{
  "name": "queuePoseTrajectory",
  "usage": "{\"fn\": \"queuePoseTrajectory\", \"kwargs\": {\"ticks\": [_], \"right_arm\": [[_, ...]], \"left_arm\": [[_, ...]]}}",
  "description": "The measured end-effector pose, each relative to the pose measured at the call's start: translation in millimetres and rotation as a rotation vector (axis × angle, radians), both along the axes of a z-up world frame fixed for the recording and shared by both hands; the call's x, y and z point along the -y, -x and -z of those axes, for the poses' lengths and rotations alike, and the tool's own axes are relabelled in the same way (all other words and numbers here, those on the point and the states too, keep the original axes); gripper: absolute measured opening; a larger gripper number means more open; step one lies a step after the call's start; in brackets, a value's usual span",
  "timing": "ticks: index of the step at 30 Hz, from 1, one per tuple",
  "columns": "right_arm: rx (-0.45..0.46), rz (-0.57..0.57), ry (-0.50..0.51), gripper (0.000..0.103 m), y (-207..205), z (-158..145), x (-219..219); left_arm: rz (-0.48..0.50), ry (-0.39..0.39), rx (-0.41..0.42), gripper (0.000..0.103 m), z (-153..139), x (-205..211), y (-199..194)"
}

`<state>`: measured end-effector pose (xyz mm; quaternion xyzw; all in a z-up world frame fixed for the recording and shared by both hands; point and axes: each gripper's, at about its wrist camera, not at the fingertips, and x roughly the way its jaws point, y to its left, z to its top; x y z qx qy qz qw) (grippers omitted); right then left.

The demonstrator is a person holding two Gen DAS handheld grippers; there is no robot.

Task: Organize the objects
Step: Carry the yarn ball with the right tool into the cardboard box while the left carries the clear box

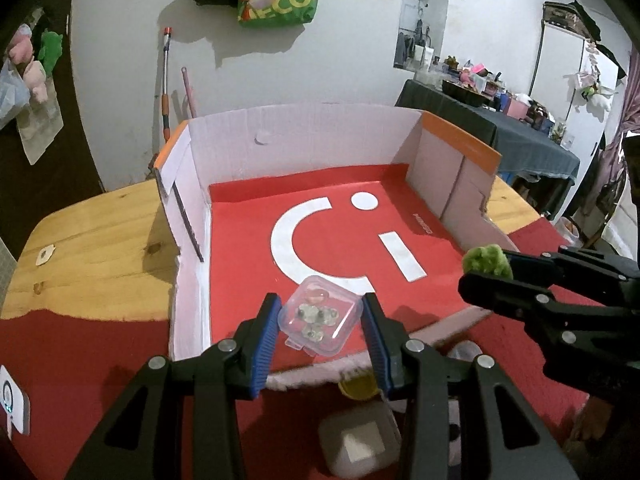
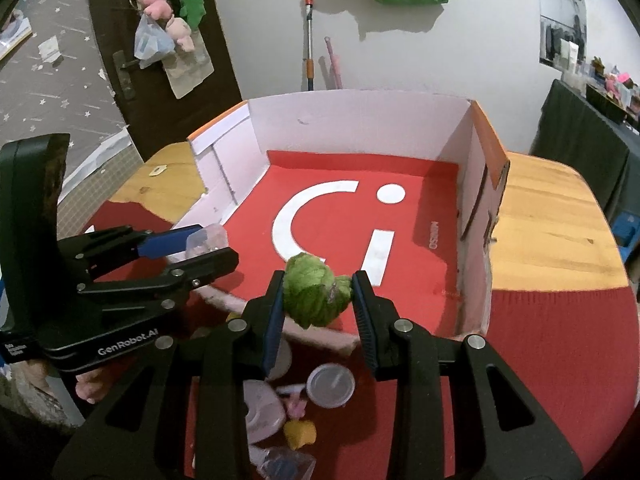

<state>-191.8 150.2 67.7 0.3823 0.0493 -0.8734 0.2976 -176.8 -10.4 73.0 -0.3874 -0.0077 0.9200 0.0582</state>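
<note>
While aloft: one case, one lettuce.

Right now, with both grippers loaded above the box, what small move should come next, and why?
Probably lower both and release: the left gripper holds the clear case, the right gripper the green lettuce toy, both over the box's bare red floor.

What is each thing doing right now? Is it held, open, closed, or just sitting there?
Clear plastic case: lid closed, held by the left hand-held gripper.
Green lettuce toy: held by the right hand-held gripper.
Cardboard box: open on top, nothing lying inside.
Round lidded container: closed, sitting on the red cloth.
</note>
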Motion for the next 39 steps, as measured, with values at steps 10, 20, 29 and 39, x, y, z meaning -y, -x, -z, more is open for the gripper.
{"fn": "queuePoseTrajectory", "kwargs": {"ticks": [10, 20, 29, 39], "right_arm": [[0.009, 0.023, -0.046, 0.031, 45, 5, 13], [0.089, 0.048, -0.083, 0.031, 80, 32, 21], [0.14, 0.057, -0.11, 0.031, 91, 51, 21], [0.154, 0.059, -0.145, 0.031, 93, 58, 18]], "left_arm": [[0.001, -0.001, 0.034, 0.043, -1, 5, 37], [-0.026, -0.02, 0.114, 0.043, 25, 11, 71], [-0.049, -0.025, 0.184, 0.043, 48, 14, 85], [-0.053, 0.0, 0.18, 0.043, 51, 12, 84]]}}
